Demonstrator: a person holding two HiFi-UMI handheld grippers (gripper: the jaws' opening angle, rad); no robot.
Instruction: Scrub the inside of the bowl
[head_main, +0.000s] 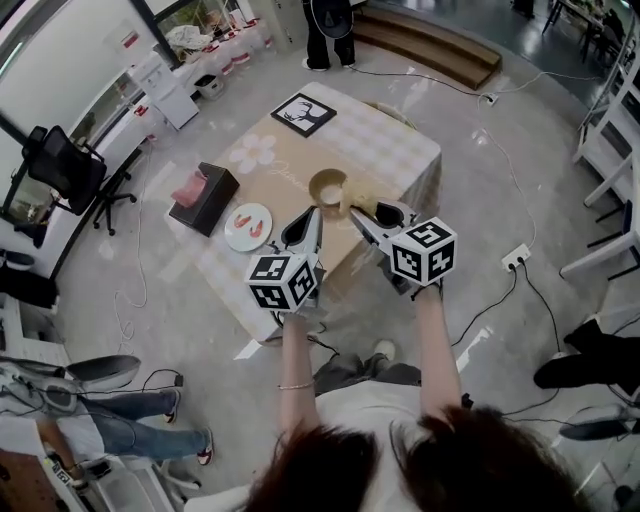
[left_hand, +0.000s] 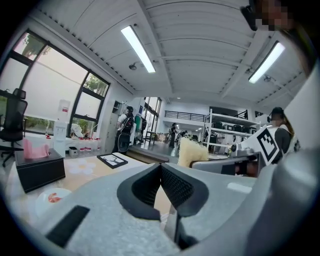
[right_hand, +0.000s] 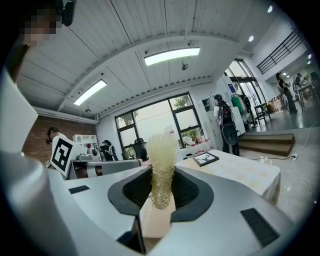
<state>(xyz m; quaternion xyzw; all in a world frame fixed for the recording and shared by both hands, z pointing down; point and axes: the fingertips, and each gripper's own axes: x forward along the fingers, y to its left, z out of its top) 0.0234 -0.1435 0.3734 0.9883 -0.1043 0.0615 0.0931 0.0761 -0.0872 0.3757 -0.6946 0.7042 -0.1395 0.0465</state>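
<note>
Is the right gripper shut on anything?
Shut: the right gripper pinches a pale yellow mesh scrubber between its pads.

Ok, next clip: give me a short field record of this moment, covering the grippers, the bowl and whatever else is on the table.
left gripper: jaws shut, nothing between them
right gripper: shut on pale yellow mesh scrubber
bowl: tan round bowl, upright on beige-clothed table, just ahead of both grippers
scrubber position: beside the bowl's right rim in head view; contact unclear
also on table: black tissue box, white plate, black-framed picture
</note>
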